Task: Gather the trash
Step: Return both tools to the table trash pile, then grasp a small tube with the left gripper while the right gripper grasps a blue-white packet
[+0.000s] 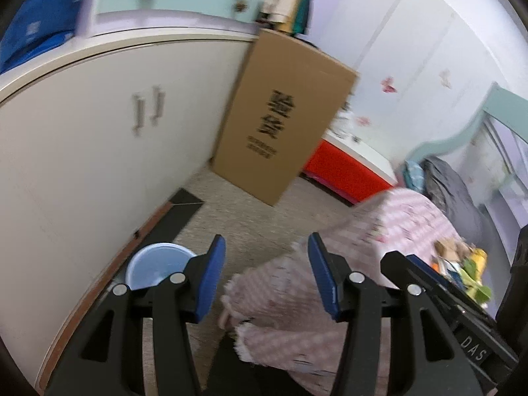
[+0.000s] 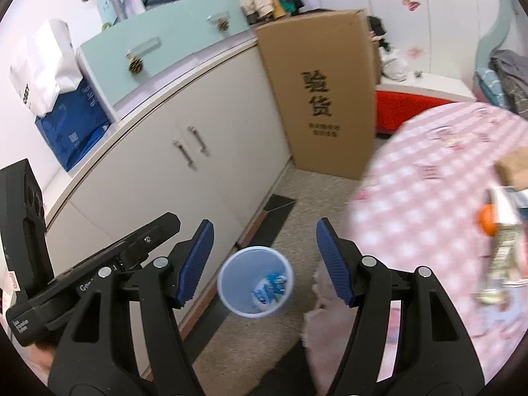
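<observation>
A pale blue waste bin (image 2: 254,282) stands on the floor beside the white cabinet, with a blue and white wrapper (image 2: 269,292) lying inside it. My right gripper (image 2: 264,260) hangs open above the bin with nothing between its fingers. My left gripper (image 1: 266,275) is open and empty too, over the edge of the pink checked tablecloth (image 1: 389,231); the bin (image 1: 155,269) shows partly behind its left finger. Several pieces of trash lie on the table: cartons and an orange thing (image 2: 503,231) in the right wrist view, colourful scraps (image 1: 462,270) in the left wrist view.
A white cabinet (image 2: 184,151) with two handles runs along the left. A tall cardboard box (image 2: 326,99) leans at its far end, with a red and white bench (image 2: 419,99) behind. A bed with grey bedding (image 1: 452,194) lies beyond the round table (image 2: 429,204).
</observation>
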A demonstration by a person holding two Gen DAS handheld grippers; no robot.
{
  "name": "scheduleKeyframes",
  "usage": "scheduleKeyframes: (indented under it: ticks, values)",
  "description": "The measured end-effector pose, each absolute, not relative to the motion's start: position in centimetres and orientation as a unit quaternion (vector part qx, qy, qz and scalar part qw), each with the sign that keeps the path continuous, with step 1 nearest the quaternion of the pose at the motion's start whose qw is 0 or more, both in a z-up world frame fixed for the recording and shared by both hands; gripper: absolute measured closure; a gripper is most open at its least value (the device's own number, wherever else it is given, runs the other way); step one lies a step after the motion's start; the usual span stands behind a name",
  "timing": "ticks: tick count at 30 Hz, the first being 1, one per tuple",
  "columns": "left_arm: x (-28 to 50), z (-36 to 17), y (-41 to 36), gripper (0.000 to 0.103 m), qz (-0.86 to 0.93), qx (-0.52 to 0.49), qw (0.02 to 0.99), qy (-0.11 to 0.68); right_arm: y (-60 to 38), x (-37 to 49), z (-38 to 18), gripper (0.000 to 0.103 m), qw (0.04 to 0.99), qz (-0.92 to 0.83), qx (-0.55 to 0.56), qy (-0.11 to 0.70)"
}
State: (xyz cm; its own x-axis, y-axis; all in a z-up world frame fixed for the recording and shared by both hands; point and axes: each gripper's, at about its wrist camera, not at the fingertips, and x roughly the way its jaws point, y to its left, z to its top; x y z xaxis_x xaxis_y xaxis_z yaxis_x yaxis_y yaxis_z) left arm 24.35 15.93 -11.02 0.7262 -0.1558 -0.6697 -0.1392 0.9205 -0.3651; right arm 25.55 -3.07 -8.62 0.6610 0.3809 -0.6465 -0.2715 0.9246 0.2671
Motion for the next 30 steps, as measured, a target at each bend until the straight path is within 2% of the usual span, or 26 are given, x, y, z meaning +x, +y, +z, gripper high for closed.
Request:
scheduleKeyframes:
  ticks: [3, 6, 8, 12, 17, 21, 23, 27, 28, 29, 30]
  values:
    - [24.7, -10.4, 12.1, 0.052, -0.039, -0.185, 0.907, 0.376, -6.9, 24.7, -7.7, 0.046, 0.915, 0.156, 0.068, 0.367]
    - [25.2, -10.1, 8.0, 0.052, -0.079, -0.172, 0.903, 0.385, -11.0, 23.9, -7.4, 0.059, 0.916, 0.135, 0.068, 0.371]
    - [25.4, -10.0, 5.1, 0.059, -0.109, -0.162, 0.899, 0.393, -13.6, 23.6, -7.2, 0.067, 0.918, 0.116, 0.063, 0.374]
    - [26.1, -10.4, -0.2, 0.065, -0.164, -0.147, 0.884, 0.413, -17.7, 23.1, -7.0, 0.068, 0.921, 0.083, 0.059, 0.376]
    - [26.9, -11.2, -5.4, 0.066, -0.200, -0.129, 0.871, 0.429, -21.1, 22.7, -7.2, 0.068, 0.922, 0.051, 0.051, 0.381]
    - [27.7, -11.9, -8.1, 0.066, -0.211, -0.120, 0.865, 0.439, -22.9, 22.8, -7.7, 0.068, 0.919, 0.046, 0.058, 0.387]
    - [28.2, -12.2, -9.1, 0.071, -0.218, -0.115, 0.862, 0.442, -23.4, 22.8, -8.0, 0.068, 0.918, 0.045, 0.062, 0.389]
    - [28.8, -12.8, -10.5, 0.073, -0.226, -0.108, 0.859, 0.446, -23.8, 23.1, -8.3, 0.069, 0.916, 0.047, 0.064, 0.393]
    - [29.0, -12.9, -10.6, 0.077, -0.226, -0.107, 0.859, 0.447, -23.7, 23.3, -8.2, 0.069, 0.916, 0.048, 0.064, 0.393]
    - [29.2, -13.2, -10.8, 0.086, -0.229, -0.105, 0.857, 0.450, -23.7, 23.4, -8.3, 0.069, 0.916, 0.050, 0.063, 0.394]
    - [29.3, -13.4, -10.9, 0.087, -0.232, -0.103, 0.856, 0.450, -23.5, 23.6, -8.3, 0.069, 0.915, 0.051, 0.062, 0.395]
